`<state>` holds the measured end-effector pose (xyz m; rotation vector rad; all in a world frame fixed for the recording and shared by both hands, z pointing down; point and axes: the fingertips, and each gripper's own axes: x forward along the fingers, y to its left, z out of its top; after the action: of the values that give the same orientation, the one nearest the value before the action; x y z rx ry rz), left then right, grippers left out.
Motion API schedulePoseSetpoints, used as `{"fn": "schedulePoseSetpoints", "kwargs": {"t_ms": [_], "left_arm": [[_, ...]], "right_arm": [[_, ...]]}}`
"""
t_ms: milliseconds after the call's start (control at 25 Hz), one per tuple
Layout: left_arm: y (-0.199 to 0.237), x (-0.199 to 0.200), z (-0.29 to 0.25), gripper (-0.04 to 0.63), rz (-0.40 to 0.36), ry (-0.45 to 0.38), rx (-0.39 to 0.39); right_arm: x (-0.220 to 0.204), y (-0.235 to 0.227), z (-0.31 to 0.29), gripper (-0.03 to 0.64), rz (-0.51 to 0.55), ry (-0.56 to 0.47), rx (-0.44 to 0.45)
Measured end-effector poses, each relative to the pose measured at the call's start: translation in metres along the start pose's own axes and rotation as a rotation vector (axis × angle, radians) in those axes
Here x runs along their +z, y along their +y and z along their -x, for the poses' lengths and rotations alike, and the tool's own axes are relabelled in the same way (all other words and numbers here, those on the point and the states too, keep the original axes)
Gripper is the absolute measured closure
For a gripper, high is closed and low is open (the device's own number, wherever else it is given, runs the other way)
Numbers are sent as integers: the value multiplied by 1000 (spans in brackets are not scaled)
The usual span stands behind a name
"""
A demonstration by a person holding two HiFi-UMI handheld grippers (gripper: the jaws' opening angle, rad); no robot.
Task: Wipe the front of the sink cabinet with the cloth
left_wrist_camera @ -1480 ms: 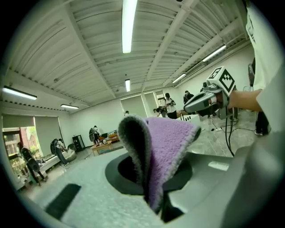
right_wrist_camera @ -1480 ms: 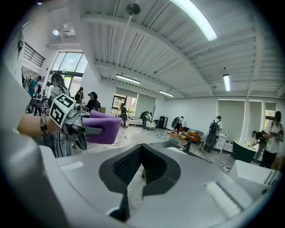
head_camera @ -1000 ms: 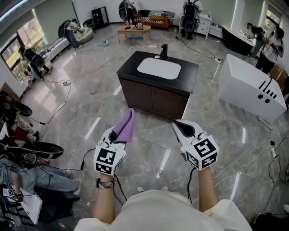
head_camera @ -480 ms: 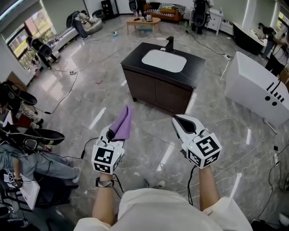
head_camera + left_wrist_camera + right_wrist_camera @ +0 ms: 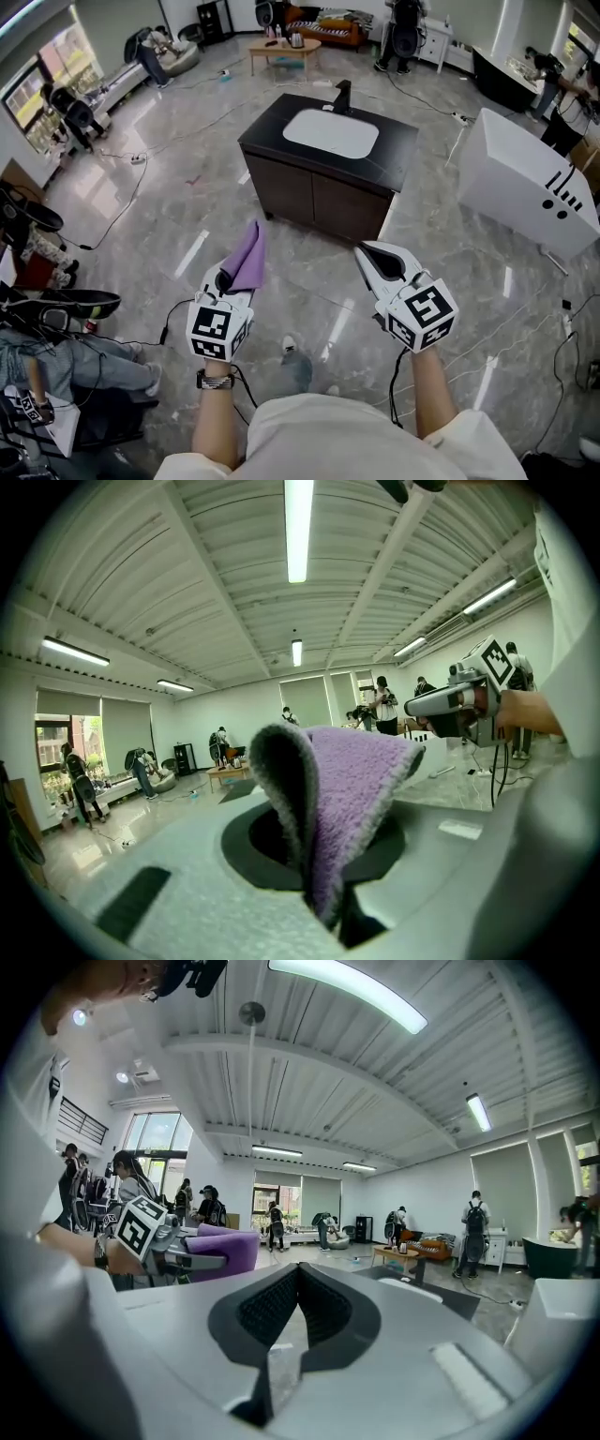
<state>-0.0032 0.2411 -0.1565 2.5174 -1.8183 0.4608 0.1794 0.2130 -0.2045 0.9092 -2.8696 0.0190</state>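
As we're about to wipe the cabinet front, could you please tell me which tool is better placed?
Left: the left tool is shut on the purple cloth, while the right tool is shut and empty.

**One head camera faced down, two gripper cameras faced along their fingers**

The head view is taken from above the person and is faced forward and steeply down. The floor (image 5: 178,197), the sink cabinet (image 5: 323,192) ahead, and the left gripper (image 5: 232,274) and right gripper (image 5: 367,253) close below are all taken in. Each gripper view is set just behind its own fingers, very near them, and is tilted up, so that the room and much of the ceiling (image 5: 234,583) are seen. Each gripper is caught at the edge of the other's view. The cloth (image 5: 247,258) is shared by all three views, the cabinet by the head and right gripper views.
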Motion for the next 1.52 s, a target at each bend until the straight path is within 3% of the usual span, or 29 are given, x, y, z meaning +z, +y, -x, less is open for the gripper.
{"fn": "schedulePoseSetpoints", "kwargs": {"t_ms": [400,600,840,1160,1360,1520], "left_arm": [[102,7,-84,548,4,-30,-36],[156,9,-115,548,4,-44,-40],[213,-2,-141,548,30,-36,-41],[275,-23,-185,547,48,-1,-27],[298,-35,-218,546,65,0,-11],[320,-53,-252,546,128,17,19]], "right_arm": [[20,-42,-115,612,27,0,-39],[34,-57,-174,612,22,-43,-60],[38,-66,-235,612,35,-19,-77],[40,-109,-288,612,52,4,-143],[31,-133,-314,612,69,23,-138],[14,-152,-348,612,61,49,-110]]}}
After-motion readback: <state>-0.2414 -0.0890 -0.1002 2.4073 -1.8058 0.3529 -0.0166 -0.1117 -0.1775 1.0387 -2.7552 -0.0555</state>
